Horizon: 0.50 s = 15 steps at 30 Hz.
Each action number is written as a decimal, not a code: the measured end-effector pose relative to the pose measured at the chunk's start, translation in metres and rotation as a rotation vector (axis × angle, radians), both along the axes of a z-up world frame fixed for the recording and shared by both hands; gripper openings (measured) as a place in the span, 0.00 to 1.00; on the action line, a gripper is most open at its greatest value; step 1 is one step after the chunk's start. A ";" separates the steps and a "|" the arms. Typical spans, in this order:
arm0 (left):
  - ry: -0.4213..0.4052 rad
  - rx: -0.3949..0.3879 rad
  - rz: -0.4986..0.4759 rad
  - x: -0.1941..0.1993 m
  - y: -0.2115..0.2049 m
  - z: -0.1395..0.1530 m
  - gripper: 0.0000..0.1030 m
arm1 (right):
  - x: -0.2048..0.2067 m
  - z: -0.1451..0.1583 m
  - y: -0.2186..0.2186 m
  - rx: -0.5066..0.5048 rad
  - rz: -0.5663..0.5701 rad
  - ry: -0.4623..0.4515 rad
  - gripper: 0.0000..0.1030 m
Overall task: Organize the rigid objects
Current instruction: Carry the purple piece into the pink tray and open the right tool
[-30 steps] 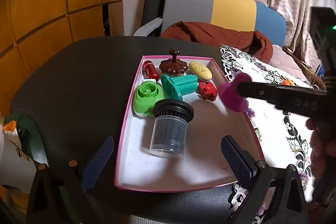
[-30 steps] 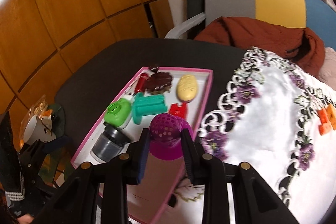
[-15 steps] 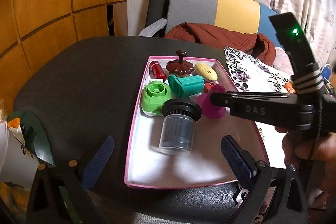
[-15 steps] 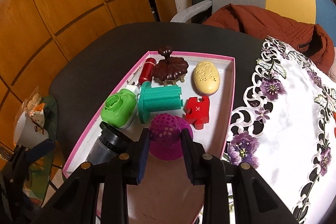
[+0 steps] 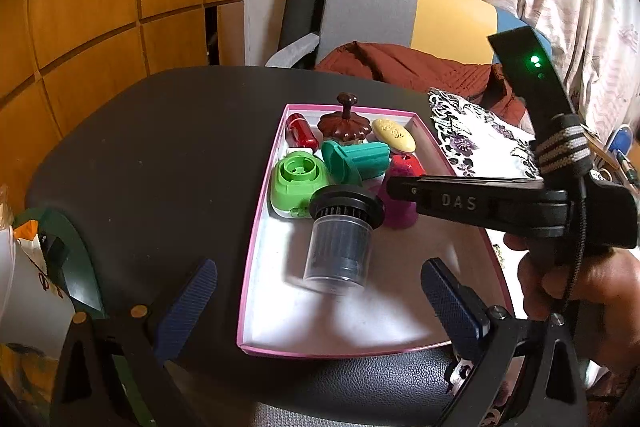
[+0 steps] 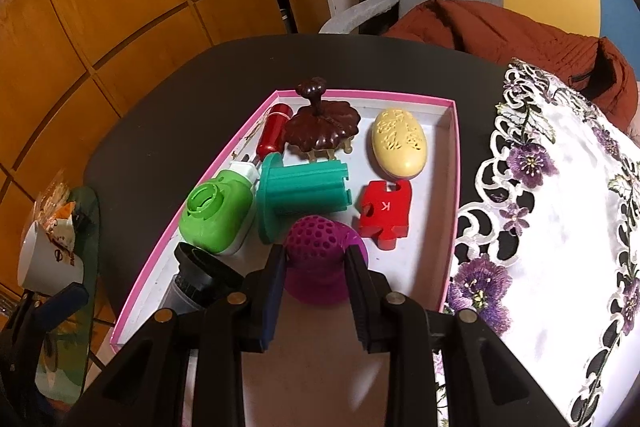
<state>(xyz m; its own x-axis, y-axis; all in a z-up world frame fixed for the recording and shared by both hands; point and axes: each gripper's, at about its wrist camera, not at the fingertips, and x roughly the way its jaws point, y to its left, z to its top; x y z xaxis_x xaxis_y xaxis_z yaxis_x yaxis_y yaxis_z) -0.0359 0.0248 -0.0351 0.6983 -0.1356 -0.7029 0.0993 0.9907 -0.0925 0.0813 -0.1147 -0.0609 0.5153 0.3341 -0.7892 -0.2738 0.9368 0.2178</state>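
Observation:
A pink-rimmed white tray (image 5: 256, 247) (image 6: 450, 155) lies on the dark table. My right gripper (image 6: 315, 251) (image 5: 394, 185) is shut on a magenta perforated cone (image 6: 316, 247) (image 5: 396, 215), low inside the tray. Around the cone lie a teal spool (image 6: 300, 191), a red puzzle piece (image 6: 384, 211), a green round gadget (image 6: 212, 215) and a clear jar with a black lid (image 5: 340, 239). At the far end sit a brown lid (image 6: 320, 127), a red tube (image 6: 274, 129) and a yellow oval (image 6: 398, 143). My left gripper (image 5: 316, 297) is open at the tray's near end, holding nothing.
A white embroidered cloth (image 6: 552, 211) covers the table right of the tray. A cup (image 6: 44, 263) and bags crowd the left edge. Behind the table stands a grey, yellow and blue chair (image 5: 404, 15) with a brown garment (image 5: 404, 67). A person's hand (image 5: 576, 287) holds the right gripper.
The right gripper has carried the magenta cone from above the tray's right rim down into the tray, beside the teal spool and the jar. The left gripper has stayed in place.

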 end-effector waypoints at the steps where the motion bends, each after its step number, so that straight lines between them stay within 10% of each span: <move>1: 0.003 0.000 0.001 0.001 0.000 0.000 1.00 | -0.001 0.001 -0.001 0.014 0.003 0.005 0.29; 15: 0.016 0.010 -0.008 0.001 -0.009 -0.003 1.00 | -0.015 0.012 -0.006 0.017 0.013 -0.005 0.29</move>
<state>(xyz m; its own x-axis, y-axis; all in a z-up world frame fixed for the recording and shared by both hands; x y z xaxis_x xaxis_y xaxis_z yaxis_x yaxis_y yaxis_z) -0.0349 0.0159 -0.0376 0.6861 -0.1340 -0.7151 0.1058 0.9908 -0.0842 0.0668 -0.1207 -0.0490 0.5147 0.3541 -0.7808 -0.2871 0.9293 0.2323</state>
